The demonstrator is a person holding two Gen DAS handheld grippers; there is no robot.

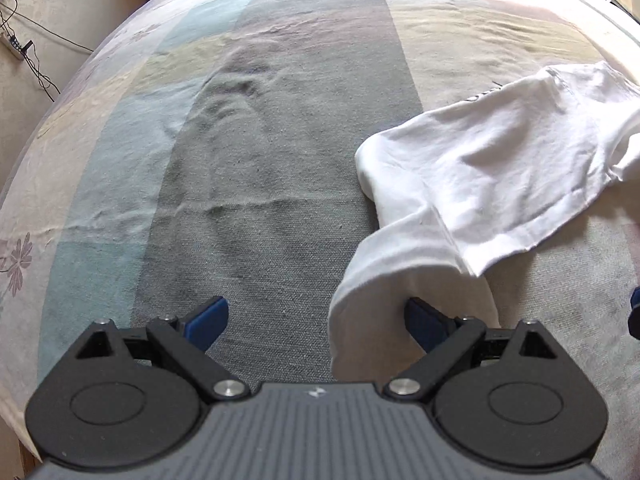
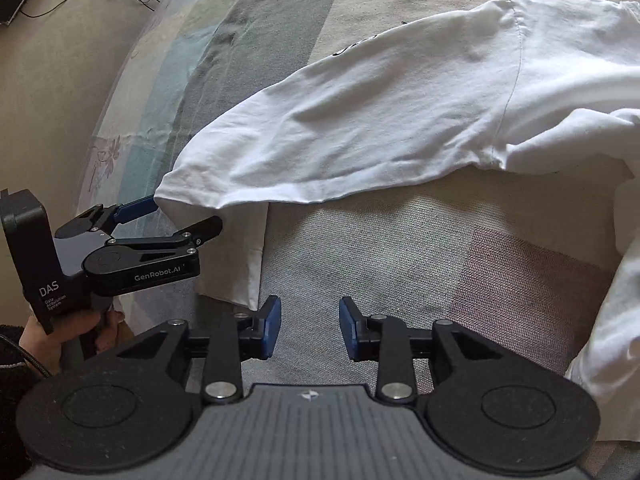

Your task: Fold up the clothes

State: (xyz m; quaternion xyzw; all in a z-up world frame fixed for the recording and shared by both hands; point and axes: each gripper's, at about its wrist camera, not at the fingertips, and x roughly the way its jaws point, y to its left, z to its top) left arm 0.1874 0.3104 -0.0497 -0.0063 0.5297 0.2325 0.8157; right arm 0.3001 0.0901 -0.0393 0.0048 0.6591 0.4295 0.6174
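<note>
While one white cotton T-shirt (image 2: pixel 380 108) lies on the striped bedspread (image 1: pixel 260 200), two grippers stand released: left gripper (image 1: pixel 316 320) straddling its hem, right gripper (image 2: pixel 308 324) empty.

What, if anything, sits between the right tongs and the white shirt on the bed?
Nothing visible does. The right tongs stand open over bare bedspread, and the white shirt lies just ahead with only cloth-covered bed between. The left tongs are off to the side at the shirt's corner.
</note>
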